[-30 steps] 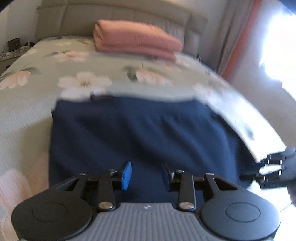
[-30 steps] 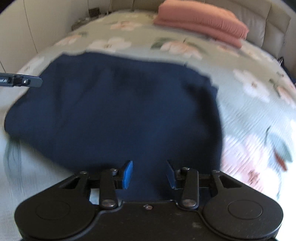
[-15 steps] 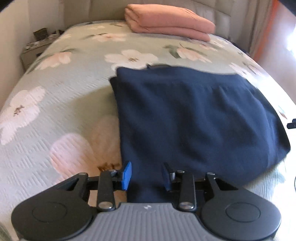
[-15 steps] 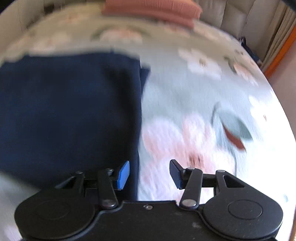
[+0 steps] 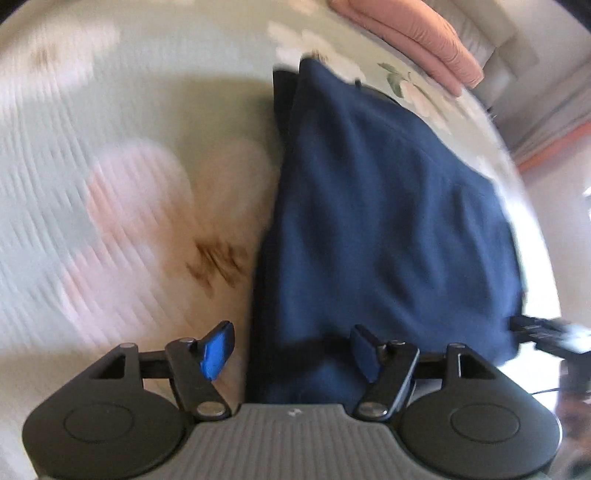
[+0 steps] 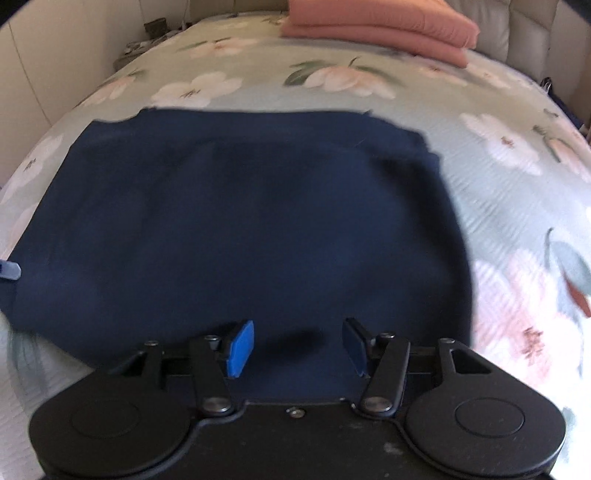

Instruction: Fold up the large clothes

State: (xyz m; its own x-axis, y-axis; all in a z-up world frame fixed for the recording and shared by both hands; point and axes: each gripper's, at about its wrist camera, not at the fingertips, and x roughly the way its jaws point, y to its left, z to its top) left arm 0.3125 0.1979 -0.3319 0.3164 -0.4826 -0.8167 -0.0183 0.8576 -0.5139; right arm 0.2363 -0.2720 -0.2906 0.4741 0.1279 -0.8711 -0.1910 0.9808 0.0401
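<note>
Left gripper (image 5: 291, 350): jaws wide, holding nothing. Blue pads straddle the near left edge of the garment (image 5: 388, 206); one pad over the bedspread (image 5: 110, 192), the other over cloth. Low and close, angled along the garment's left side. View is blurred.

Right gripper (image 6: 298, 346): jaws wide, holding nothing. Poised over the near edge of the garment (image 6: 251, 221), towards its right half, pointing at the headboard end.

Garment: navy, large, lying flat on the bedspread (image 6: 498, 177), already doubled into a rough rectangle; layered edges show at the far left corner. Near edge sits close to the bed's near side.

Handling, by judgement: soft, limp knit, moderate weight for its bulk, not fragile, not slippery on the textured cover. It will sag between two holds and layers may slide apart. Best taken at the two near corners, pinching all layers together, one gripper each.

Beyond: folded pink cloth (image 6: 376, 29) at the far end, well apart from the garment; padded headboard (image 6: 517, 33) behind it.
</note>
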